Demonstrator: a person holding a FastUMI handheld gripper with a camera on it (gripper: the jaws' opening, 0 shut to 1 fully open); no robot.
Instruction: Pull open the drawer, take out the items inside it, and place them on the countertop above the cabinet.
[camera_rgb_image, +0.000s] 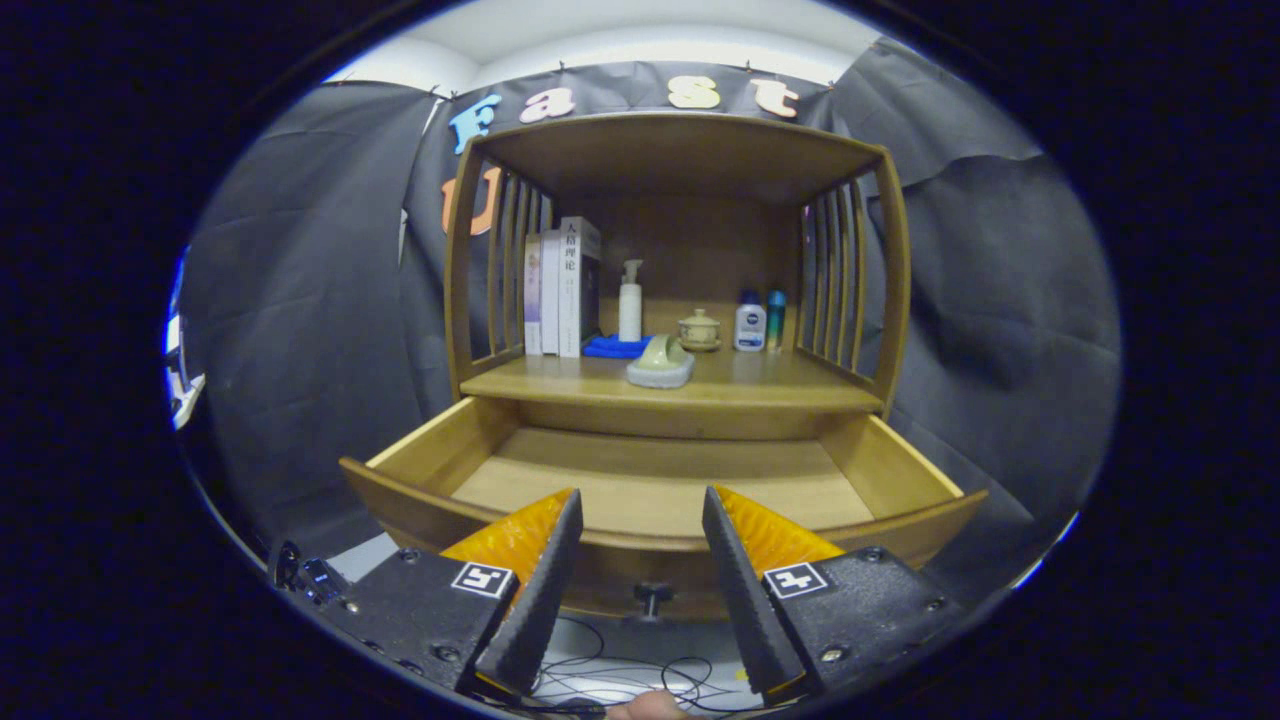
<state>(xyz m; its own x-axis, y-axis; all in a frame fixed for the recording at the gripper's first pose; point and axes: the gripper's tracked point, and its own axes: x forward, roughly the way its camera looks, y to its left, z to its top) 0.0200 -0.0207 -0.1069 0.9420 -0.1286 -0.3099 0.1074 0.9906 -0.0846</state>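
Note:
The wooden drawer (900, 465) stands pulled out just ahead of my fingers, and its bare floor shows nothing lying on it. Its small dark knob (651, 598) sits on the front panel, below and between my fingertips. My gripper (642, 496) is open, with nothing between the fingers, held in front of the drawer's front rim. On the countertop (800, 385) above the drawer rests a pale green rounded item (661, 362) near the front edge.
On the countertop stand several upright books (560, 285), a white pump bottle (630, 302), a blue cloth (612, 347), a small lidded cup (699, 329) and two small bottles (758, 322). Slatted side rails (835, 280) and a top shelf enclose it. Cables (640, 675) lie on the floor below.

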